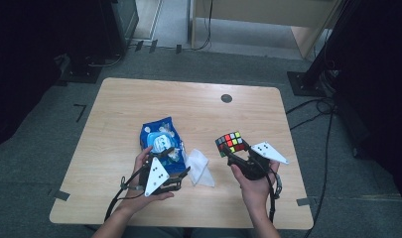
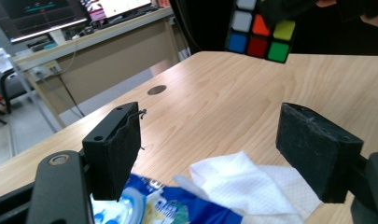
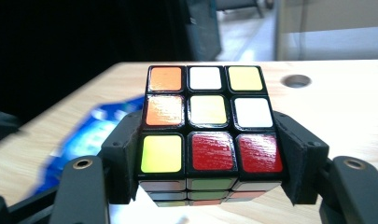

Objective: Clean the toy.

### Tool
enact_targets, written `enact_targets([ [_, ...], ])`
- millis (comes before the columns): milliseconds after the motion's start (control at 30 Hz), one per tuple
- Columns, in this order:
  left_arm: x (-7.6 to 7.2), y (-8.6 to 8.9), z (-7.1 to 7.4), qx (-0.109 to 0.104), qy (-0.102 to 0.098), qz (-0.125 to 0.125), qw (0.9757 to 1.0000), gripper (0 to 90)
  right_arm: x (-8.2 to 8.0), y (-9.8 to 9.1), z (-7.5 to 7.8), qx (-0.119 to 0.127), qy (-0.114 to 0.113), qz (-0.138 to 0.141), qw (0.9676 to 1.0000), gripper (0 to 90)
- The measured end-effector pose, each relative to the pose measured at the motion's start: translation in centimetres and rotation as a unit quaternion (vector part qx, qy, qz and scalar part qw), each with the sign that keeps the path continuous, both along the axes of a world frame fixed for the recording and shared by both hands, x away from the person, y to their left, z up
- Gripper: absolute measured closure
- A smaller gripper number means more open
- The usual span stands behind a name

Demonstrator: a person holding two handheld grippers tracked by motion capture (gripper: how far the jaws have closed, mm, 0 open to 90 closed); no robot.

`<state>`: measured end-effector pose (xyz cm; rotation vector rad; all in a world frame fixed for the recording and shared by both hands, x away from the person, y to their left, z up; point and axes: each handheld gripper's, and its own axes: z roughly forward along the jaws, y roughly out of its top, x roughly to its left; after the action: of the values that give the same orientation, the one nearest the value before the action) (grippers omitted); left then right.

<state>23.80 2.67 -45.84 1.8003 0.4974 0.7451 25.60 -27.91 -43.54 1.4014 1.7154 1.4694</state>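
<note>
My right gripper (image 1: 232, 151) is shut on a scrambled puzzle cube (image 1: 230, 143) and holds it just above the table at the right; its two pads clamp the cube (image 3: 207, 135) on both sides. At the left, a blue wet-wipe pack (image 1: 161, 141) lies on the table with a white wipe (image 1: 198, 167) pulled out to its right. My left gripper (image 1: 184, 173) rests over the pack's near end, jaws wide apart. Between its pads (image 2: 116, 149) I see the wipe (image 2: 245, 186) and the pack (image 2: 177, 205) lying loose, gripped by neither pad. The cube (image 2: 261, 30) hangs farther off.
The wooden table (image 1: 139, 99) has a round cable hole (image 1: 227, 98) near its far edge. A desk with monitors (image 2: 60, 18) stands beyond the table. Dark stands and cables crowd the floor at the right (image 1: 317, 74).
</note>
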Motion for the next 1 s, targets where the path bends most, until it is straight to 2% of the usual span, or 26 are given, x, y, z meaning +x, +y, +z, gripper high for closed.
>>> enact_targets([
  [167,0.1,1.0,-0.1,-0.004,0.011,0.015,0.9998,21.6,1.5,0.4,-2.1,-0.053,0.023,-0.023,0.998,34.4],
  [367,0.0,2.1,-0.2,-0.008,0.018,0.032,0.9993,21.0,3.4,1.0,-4.3,-0.105,0.05,-0.047,0.9921,34.4],
  [567,-0.1,3.1,-0.2,-0.011,0.023,0.044,0.9987,21.0,4.7,1.4,-5.5,-0.119,0.067,-0.048,0.9894,34.4],
  [767,-0.1,3.5,-0.2,-0.014,0.027,0.051,0.9982,21.0,5.5,1.4,-6.5,-0.117,0.094,-0.044,0.9878,34.4],
  [1000,0.0,3.3,-0.3,-0.014,0.032,0.049,0.9982,21.1,5.6,1.6,-7.0,-0.126,0.093,-0.042,0.9868,34.4],
])
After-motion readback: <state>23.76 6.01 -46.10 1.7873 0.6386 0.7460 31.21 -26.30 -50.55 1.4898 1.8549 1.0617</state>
